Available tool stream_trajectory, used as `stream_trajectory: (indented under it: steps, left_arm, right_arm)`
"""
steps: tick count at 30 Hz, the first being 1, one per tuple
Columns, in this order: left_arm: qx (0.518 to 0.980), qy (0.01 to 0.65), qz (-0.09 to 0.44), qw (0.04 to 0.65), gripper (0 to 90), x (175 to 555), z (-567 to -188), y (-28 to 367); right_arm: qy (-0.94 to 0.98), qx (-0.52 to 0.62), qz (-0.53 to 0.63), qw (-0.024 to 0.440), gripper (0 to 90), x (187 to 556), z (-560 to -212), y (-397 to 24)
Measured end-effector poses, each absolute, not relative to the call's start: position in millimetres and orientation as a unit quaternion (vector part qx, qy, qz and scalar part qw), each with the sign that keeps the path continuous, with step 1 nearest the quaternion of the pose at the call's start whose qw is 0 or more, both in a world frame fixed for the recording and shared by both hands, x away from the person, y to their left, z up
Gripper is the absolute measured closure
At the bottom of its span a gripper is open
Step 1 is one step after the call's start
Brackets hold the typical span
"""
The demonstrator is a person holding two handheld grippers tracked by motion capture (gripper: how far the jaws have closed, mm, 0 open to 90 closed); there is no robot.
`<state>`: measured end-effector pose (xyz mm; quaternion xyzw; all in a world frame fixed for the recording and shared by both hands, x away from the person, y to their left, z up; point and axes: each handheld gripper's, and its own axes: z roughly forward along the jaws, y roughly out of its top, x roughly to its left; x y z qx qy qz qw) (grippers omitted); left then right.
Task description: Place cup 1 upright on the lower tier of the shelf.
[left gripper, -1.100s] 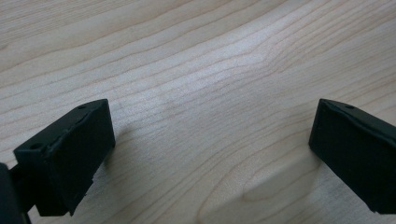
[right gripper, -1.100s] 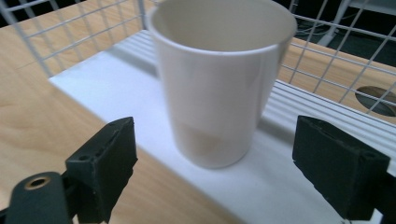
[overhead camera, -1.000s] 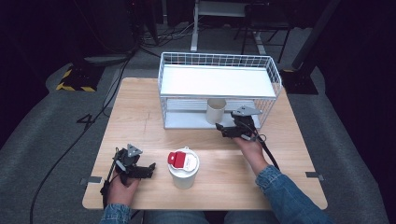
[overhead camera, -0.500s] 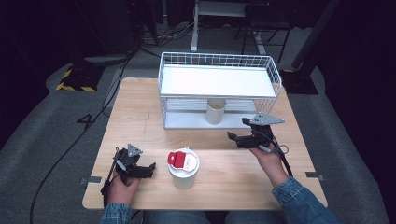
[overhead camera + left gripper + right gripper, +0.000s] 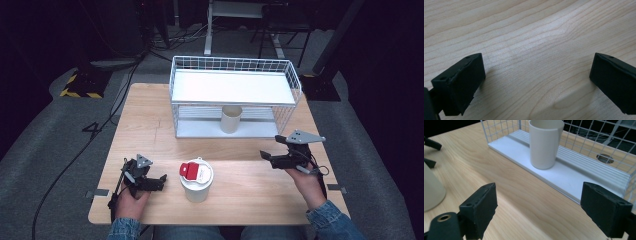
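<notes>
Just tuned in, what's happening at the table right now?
A person holds a pair of tongs in each hand, and neither holds anything. The right tongs are open, near the wire rack, where a beige cup stands on the lower shelf. The left tongs are open, low over bare wood near the table's front edge, beside a white lidded cup with a red tab.

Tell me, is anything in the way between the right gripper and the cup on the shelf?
Nothing visible is. Only bare wooden table lies between the open right gripper and the beige cup, which stands upright at the open front of the wire rack.
</notes>
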<state>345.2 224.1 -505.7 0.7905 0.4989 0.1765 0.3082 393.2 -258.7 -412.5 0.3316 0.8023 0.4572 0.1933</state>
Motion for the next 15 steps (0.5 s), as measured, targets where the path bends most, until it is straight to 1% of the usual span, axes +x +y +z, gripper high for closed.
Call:
stream_trajectory:
  steps: [3, 11, 15]
  left_arm:
    - [0.79, 0.499, 0.176, 0.309, 0.6, 345, -506, 224]
    - [0.786, 0.504, 0.18, 0.308, 0.5, 345, -506, 222]
    - [0.784, 0.508, 0.181, 0.307, 0.5, 346, -506, 220]
  right_arm:
    - [0.803, 0.334, 0.456, 0.189, 14.2, 388, -417, -270]
    - [0.808, 0.328, 0.447, 0.197, 14.7, 367, -428, -294]
    - [0.796, 0.344, 0.457, 0.197, 15.0, 356, -438, -309]
